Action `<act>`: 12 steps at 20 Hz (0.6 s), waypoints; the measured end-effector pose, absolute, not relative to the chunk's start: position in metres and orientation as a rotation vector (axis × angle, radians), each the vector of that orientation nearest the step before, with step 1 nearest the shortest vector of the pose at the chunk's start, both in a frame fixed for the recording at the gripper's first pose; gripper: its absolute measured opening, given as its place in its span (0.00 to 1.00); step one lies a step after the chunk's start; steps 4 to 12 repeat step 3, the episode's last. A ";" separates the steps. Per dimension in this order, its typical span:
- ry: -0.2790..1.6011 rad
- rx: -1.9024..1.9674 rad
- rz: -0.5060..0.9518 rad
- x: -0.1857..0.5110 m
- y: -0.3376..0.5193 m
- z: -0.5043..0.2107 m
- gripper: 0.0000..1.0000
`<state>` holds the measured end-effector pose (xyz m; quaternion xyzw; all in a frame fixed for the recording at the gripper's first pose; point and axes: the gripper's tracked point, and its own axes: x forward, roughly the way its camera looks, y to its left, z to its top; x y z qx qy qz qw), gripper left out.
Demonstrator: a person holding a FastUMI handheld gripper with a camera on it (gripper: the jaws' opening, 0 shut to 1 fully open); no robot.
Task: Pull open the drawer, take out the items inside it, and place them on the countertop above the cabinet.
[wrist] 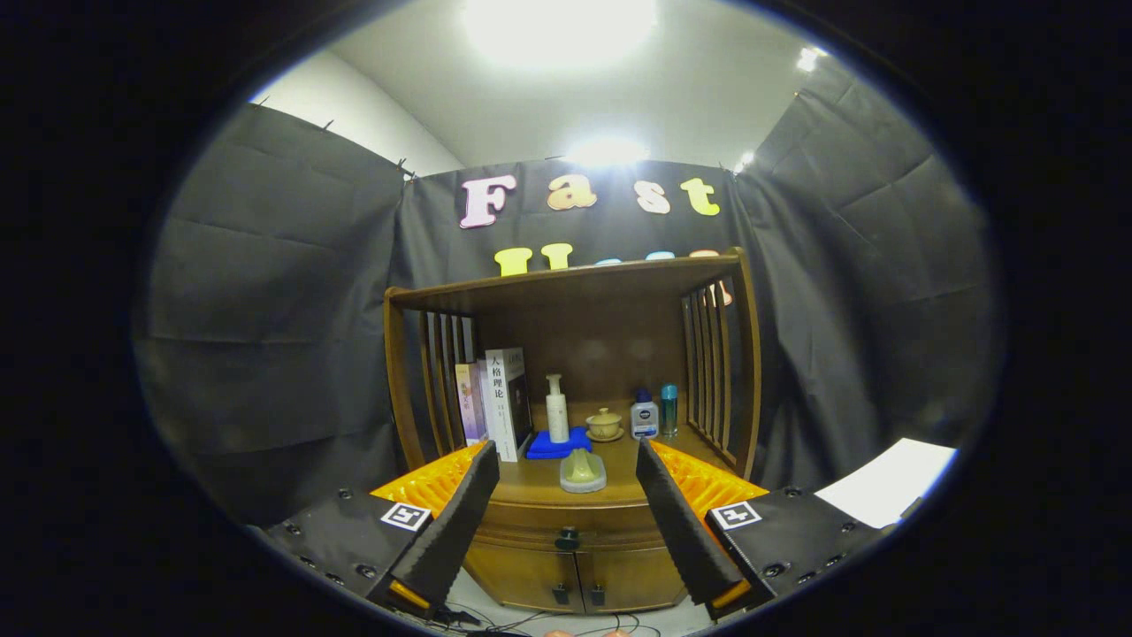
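While the jaws stand wide before the closed drawer [566,524], bottles crowd the wooden countertop [539,487] amid black-draped walls.

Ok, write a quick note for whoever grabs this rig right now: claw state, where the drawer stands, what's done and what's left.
Claw: open, holding nothing, its fingers spread wide and aimed at the brown wooden cabinet.
Drawer: shut, its dark round knob just ahead, between the fingers; not touched yet.
Countertop already carries upright books, a white pump bottle on a blue cloth, a pale green holder on a grey dish, a small lidded cup and two small bottles.
Done: nothing.
Left: pull the drawer open by the knob, lift out whatever is inside (hidden for now), set it on the countertop.
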<state>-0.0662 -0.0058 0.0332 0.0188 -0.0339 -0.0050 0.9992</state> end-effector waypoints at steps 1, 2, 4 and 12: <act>-0.065 0.048 -0.008 -0.065 -0.006 0.032 0.99; -0.060 0.057 -0.005 -0.064 -0.006 0.030 0.99; -0.056 0.065 -0.005 -0.063 -0.007 0.028 0.99; -0.056 0.065 -0.005 -0.063 -0.007 0.028 0.99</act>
